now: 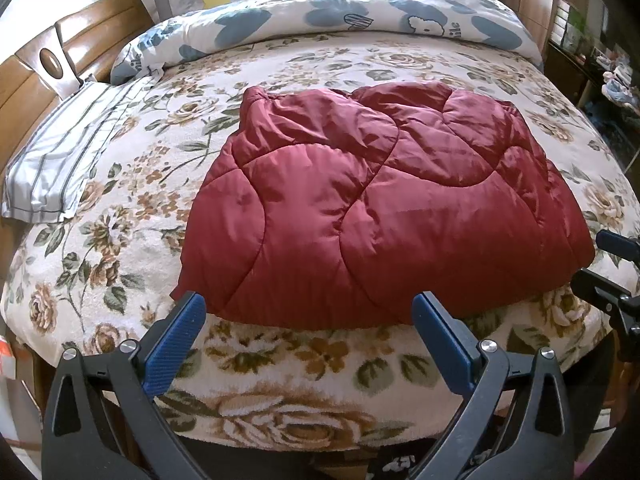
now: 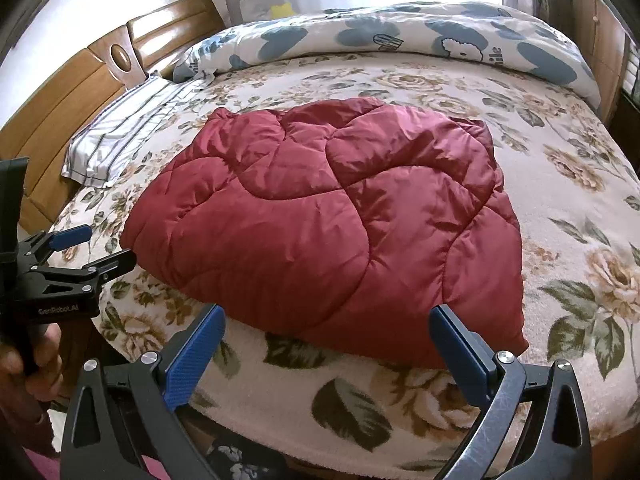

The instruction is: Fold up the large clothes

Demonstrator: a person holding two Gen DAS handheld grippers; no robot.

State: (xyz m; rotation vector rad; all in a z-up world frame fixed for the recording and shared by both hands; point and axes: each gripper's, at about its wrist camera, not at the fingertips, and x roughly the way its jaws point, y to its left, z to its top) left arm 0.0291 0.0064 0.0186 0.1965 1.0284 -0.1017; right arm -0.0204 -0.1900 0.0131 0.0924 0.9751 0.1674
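Jacket (image 1: pixel 384 200) mid-bed on blanket (image 1: pixel 120 216); pillow (image 1: pixel 60 160) to its left, duvet (image 1: pixel 320 20) behind.

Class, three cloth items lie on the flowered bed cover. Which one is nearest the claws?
The red quilted garment, plain red and puffy, lying just ahead of both open claws; the striped pillow and blue-patterned duvet lie farther back.

Dark red quilted puffer jacket (image 1: pixel 384 204) (image 2: pixel 332 224): shiny fabric, curved stitch lines dividing padded panels. Lies folded into bulky, roughly rectangular bundle, flat on floral bedspread (image 1: pixel 120 240) (image 2: pixel 560 220), near bed's front edge, about mid-width. Near edge smooth and rounded; far edge rumpled, bunched into uneven humps. Left near corner tapers to thin flap against bedspread. Surface creased, catching light in patches.
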